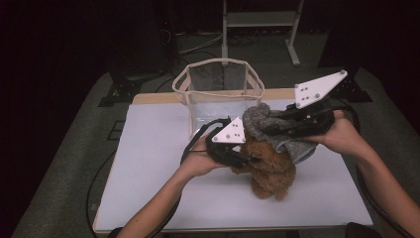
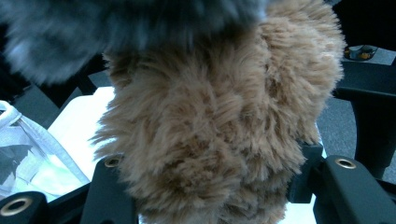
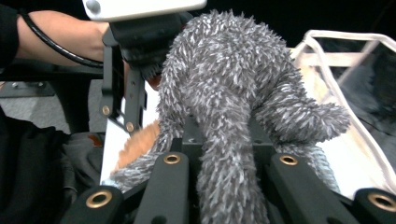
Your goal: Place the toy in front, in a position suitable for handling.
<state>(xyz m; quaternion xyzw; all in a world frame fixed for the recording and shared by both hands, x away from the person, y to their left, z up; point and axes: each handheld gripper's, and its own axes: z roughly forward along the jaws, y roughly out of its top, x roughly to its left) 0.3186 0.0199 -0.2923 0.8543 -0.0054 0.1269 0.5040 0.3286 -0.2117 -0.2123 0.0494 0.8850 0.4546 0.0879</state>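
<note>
Principal risk: the brown plush toy (image 1: 267, 166), standing on the white counter (image 1: 148, 163) in front of the mesh basket (image 1: 218, 87), may topple or be dragged sideways. The right gripper (image 1: 270, 130) pulls on the grey fuzzy cloth (image 1: 267, 124) draped over the toy's top, and any tug passes straight to the toy.

Secondary risk: the left gripper (image 1: 247, 159) may lose the toy. In the left gripper view its jaws flank the brown fur (image 2: 210, 140), which fills the gap between them, but whether the pads bite firmly cannot be told; deep pile compresses and slips.

Minor risk: the cloth may slide out of the right gripper, which is clamped together on one narrow fold (image 3: 229, 154).

Pose: both forearms enter from the near edge. The left hand (image 1: 198, 161) lies low, gripper level, pointing right. The right hand (image 1: 341, 134) is higher, gripper angled left toward the toy's top.
</note>
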